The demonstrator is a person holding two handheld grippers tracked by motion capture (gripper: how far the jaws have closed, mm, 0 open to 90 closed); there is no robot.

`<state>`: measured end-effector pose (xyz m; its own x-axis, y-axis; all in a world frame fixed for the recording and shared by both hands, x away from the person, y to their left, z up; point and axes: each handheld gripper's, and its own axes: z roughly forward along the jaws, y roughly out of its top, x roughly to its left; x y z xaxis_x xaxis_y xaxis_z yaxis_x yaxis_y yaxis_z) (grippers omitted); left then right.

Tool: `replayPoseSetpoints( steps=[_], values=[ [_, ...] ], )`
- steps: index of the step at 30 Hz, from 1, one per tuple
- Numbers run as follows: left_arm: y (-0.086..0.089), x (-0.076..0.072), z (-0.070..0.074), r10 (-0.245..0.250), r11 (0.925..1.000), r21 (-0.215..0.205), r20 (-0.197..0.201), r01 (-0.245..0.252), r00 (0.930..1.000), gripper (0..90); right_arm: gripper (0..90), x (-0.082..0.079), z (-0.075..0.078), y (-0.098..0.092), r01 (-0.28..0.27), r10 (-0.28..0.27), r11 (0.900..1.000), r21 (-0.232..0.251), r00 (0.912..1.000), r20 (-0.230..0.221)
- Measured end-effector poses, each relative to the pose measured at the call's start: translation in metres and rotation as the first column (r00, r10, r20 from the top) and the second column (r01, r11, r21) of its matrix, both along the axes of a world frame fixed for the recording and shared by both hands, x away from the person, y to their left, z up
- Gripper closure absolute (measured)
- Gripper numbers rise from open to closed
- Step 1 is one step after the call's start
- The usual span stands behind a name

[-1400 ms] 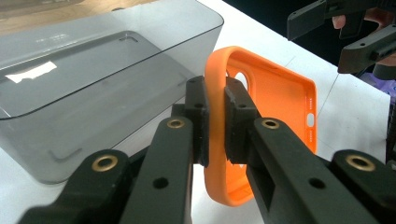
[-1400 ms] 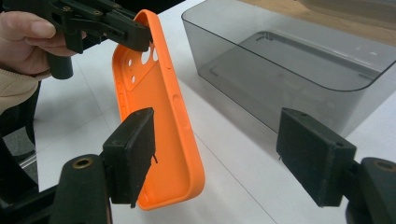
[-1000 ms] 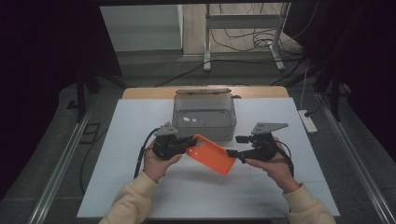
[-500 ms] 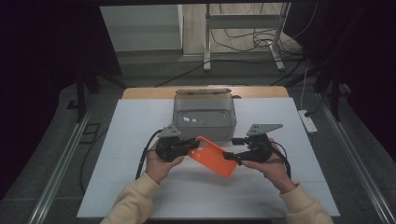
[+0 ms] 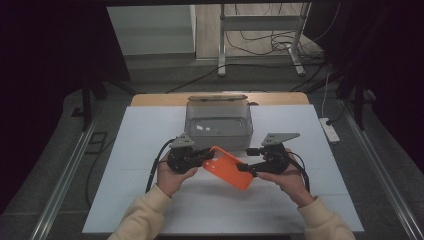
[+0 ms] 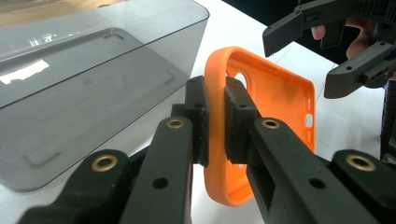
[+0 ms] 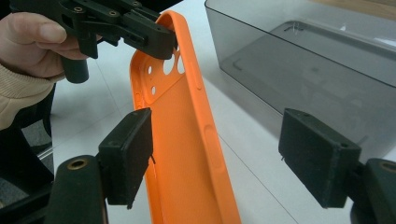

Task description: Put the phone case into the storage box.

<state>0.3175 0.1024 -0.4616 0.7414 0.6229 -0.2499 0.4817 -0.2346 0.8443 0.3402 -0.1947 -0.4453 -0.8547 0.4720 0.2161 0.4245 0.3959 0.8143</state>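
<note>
Orange and flexible-looking, the phone case (image 5: pixel 227 167) has a raised rim and camera cutouts at one end, and hangs tilted above the white table (image 5: pixel 125 200) just in front of the clear grey box (image 5: pixel 218 126). The left gripper (image 6: pixel 215 119) pinches the case's end rim between its pads. The right gripper view shows the right gripper (image 7: pixel 217 158) spread wide, one pad beside the case's side, while the high view shows both hands.

Dim, soft high view with dark surroundings, bright sharp gripper views, pale glare on smoky plastic, blurred near edges
</note>
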Motion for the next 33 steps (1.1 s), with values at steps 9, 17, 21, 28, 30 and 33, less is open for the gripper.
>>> replayPoseSetpoints(
  steps=[9, 17, 21, 28, 30, 33],
  values=[
    [-0.002, 0.000, 0.000, -0.002, 1.0000, -0.001, 0.001, 0.002, 1.0000, 82.3, 26.4, 0.001, -0.003, 0.004, -0.003, 0.003, 1.000, -0.003, 1.0000, -0.006],
    [-0.004, -0.001, -0.001, -0.010, 1.0000, 0.000, 0.004, 0.010, 0.9999, 82.3, 26.8, 0.001, -0.007, 0.009, -0.012, 0.012, 1.000, -0.002, 0.9997, -0.022],
    [-0.005, -0.002, -0.001, -0.014, 0.9999, -0.003, 0.005, 0.014, 0.9999, 82.3, 27.6, 0.002, -0.009, 0.013, -0.018, 0.018, 1.000, -0.010, 0.9994, -0.030],
    [-0.008, -0.003, -0.001, -0.026, 0.9997, -0.002, 0.010, 0.026, 0.9996, 82.3, 33.0, 0.003, -0.013, 0.017, -0.036, 0.036, 0.999, -0.003, 0.9976, -0.059],
    [-0.008, -0.004, -0.001, -0.028, 0.9996, -0.002, 0.011, 0.028, 0.9995, 82.3, 36.6, 0.003, -0.013, 0.017, -0.036, 0.036, 0.999, 0.000, 0.9970, -0.068],
    [-0.009, -0.004, -0.001, -0.030, 0.9995, -0.003, 0.012, 0.031, 0.9995, 82.3, 43.5, 0.004, -0.013, 0.016, -0.044, 0.045, 0.999, 0.019, 0.9959, -0.078]
  ],
)
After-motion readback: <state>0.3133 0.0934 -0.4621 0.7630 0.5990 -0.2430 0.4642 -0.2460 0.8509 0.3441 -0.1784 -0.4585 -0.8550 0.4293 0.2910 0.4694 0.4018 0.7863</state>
